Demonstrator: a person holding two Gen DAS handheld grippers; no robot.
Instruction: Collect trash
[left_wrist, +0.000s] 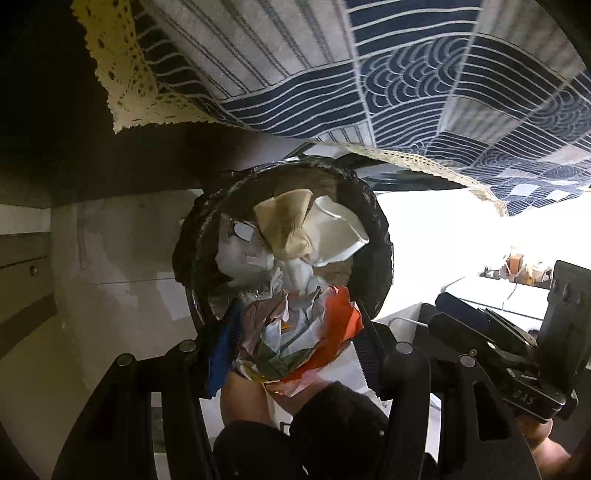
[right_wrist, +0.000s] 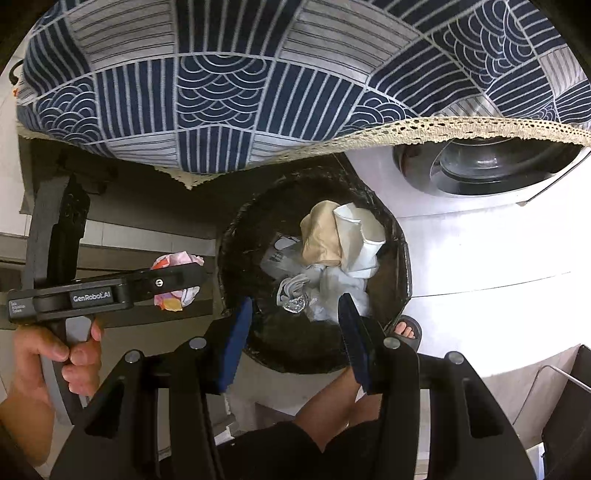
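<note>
1. Crumpled orange-white-green paper wrapper ball (left_wrist: 295, 343): light, soft, crushable, springs back a bit; no fragility concern. Best gripped across the bulk of the wad, not a loose flap.
2. Location: pinched in left tongs (left_wrist: 291, 347), beside/above the rim of the round black-lined trash bin (left_wrist: 380, 236); whether clear over the opening, hard to tell.
3. Left tongs: closed down on the wad, blue pads (left_wrist: 221, 354) pressing both sides.
4. Right tongs (right_wrist: 295, 332): spread wide, holding nothing, hovering over the bin.
5. Bin already holds white crumpled paper (right_wrist: 332, 291), beige bag (right_wrist: 321, 236), foil scrap (right_wrist: 293, 304).
6. Likely next: release over bin; light wad may cling to pad.
</note>
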